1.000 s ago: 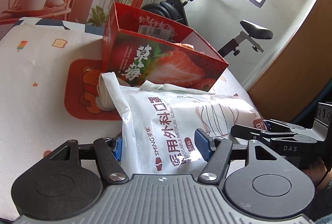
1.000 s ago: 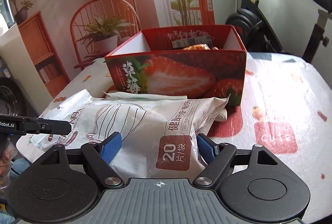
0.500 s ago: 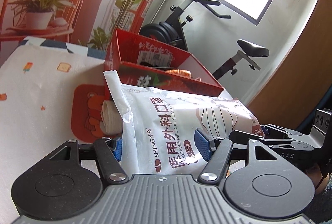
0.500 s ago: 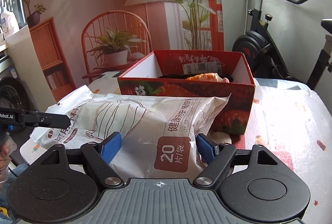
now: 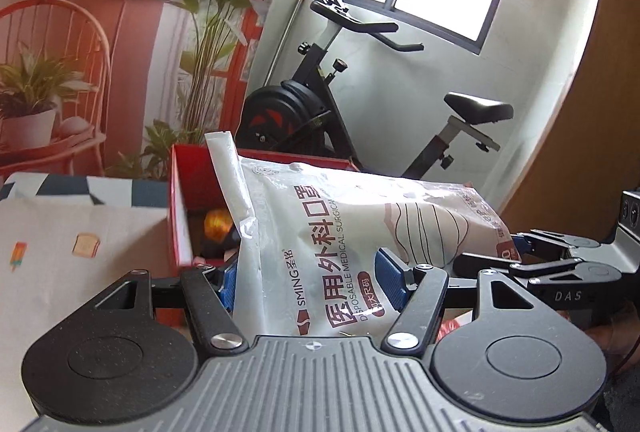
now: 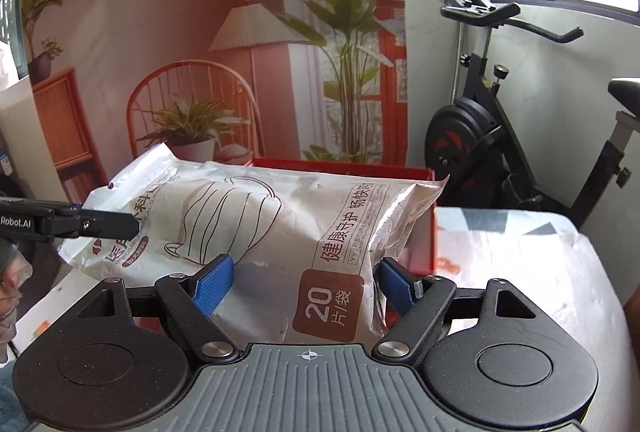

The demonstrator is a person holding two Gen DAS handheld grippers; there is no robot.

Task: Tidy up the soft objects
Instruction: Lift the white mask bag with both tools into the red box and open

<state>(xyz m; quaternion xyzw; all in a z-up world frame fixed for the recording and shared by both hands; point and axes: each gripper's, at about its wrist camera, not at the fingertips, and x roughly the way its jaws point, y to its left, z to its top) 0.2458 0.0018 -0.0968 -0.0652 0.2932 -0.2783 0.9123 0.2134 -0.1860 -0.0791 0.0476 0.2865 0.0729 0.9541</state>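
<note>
- Left wrist view: left gripper (image 5: 310, 282) clamps one end of the mask packet (image 5: 360, 228), raised before the red box (image 5: 180, 207).
- Right wrist view: right gripper (image 6: 306, 282) clamps the other end.

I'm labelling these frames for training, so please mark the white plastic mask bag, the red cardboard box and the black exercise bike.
white plastic mask bag (image 6: 280, 228), right wrist view, on its printed front.
red cardboard box (image 5: 192, 191), left wrist view, on its left wall.
black exercise bike (image 5: 288, 107), left wrist view, on its flywheel.
</note>
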